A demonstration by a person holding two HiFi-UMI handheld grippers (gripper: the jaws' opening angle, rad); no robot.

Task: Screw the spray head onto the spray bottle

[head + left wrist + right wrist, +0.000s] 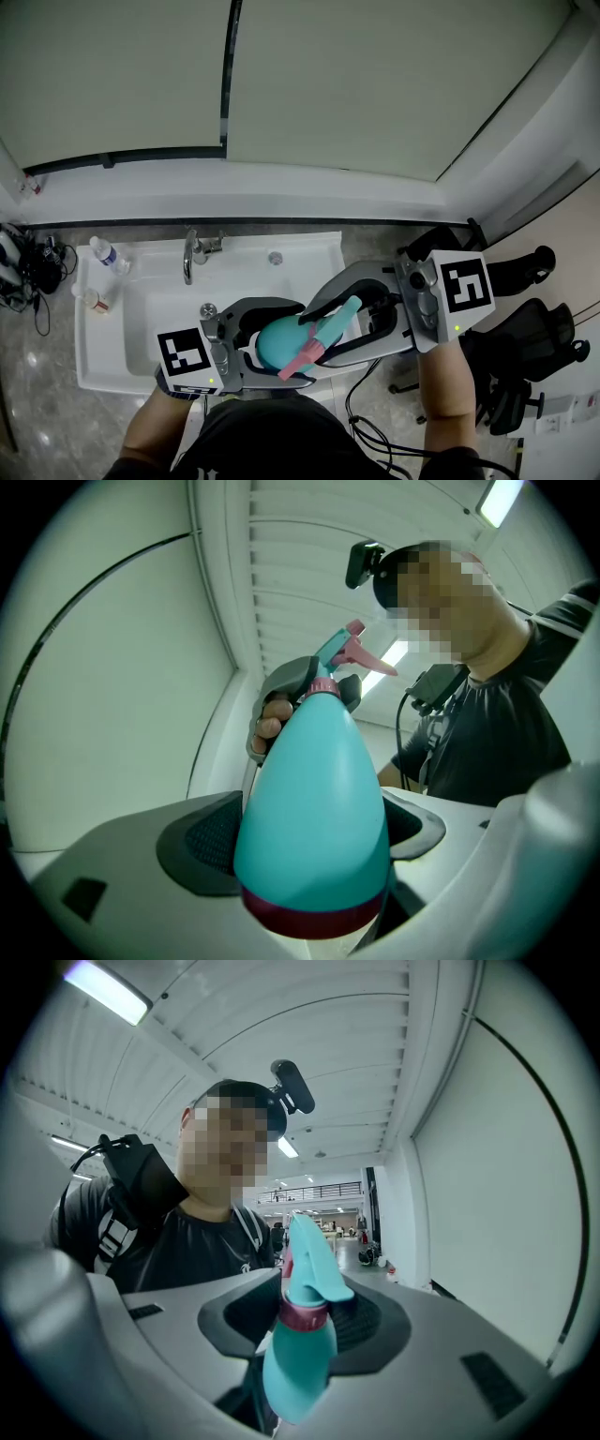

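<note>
A teal spray bottle (pixel 279 341) with a dark red base band lies tilted between my two grippers, held above the sink. My left gripper (pixel 270 349) is shut on the bottle's wide body (pixel 314 808), with a pad on each side. The teal spray head (pixel 336 321) with its pink trigger (pixel 302 361) sits on the neck. My right gripper (pixel 345 317) has its dark pads on either side of the pink collar (pixel 302 1316) under the spray head (pixel 309 1265), gripping it. In the left gripper view the right gripper's fingers (pixel 298 675) wrap the neck.
A white sink (pixel 141 291) with a chrome faucet (pixel 192 253) lies below the grippers. A clear water bottle (pixel 108 253) and a small bottle (pixel 94 298) stand on its left rim. Cables (pixel 23 272) lie at far left, and a black office chair (pixel 525 375) at right.
</note>
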